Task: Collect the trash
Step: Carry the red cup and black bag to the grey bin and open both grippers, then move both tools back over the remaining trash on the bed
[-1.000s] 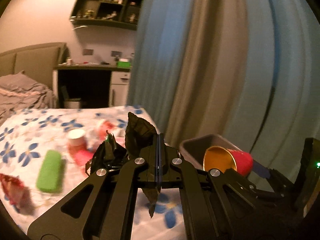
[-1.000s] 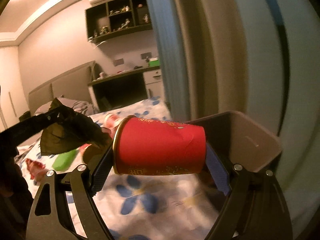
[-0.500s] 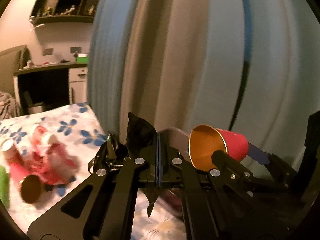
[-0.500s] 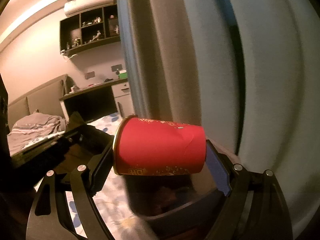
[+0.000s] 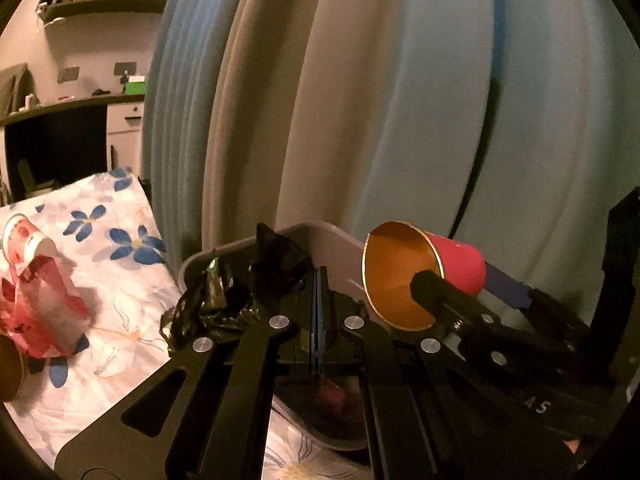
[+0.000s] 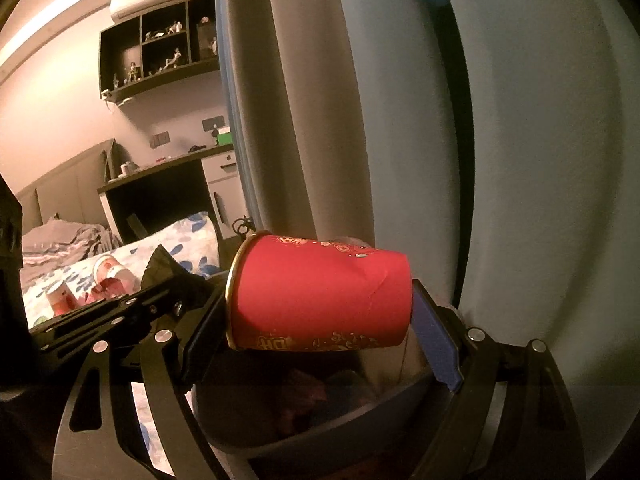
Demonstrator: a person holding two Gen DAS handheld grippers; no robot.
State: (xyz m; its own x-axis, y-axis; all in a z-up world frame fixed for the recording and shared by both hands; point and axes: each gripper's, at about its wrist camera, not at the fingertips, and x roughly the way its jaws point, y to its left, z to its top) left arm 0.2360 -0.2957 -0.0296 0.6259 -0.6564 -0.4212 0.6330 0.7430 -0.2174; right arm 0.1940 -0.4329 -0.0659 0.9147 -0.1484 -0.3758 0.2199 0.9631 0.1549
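Note:
My left gripper is shut on a crumpled black plastic wrapper and holds it over the rim of a grey bin. My right gripper is shut on a red paper cup lying sideways, held above the same bin, which has dark and reddish trash inside. In the left wrist view the cup shows its gold inside, just right of my left gripper. In the right wrist view my left gripper sits at the left beside the cup.
The bin stands on a bed with a blue-flower sheet, against blue and beige curtains. More paper cups and a red-white wrapper lie on the bed at left. A desk and wall shelf stand behind.
Both grippers have swung right from over the bed to above the bin, still holding the wrapper and the cup. The bin has come closer and its inside now shows.

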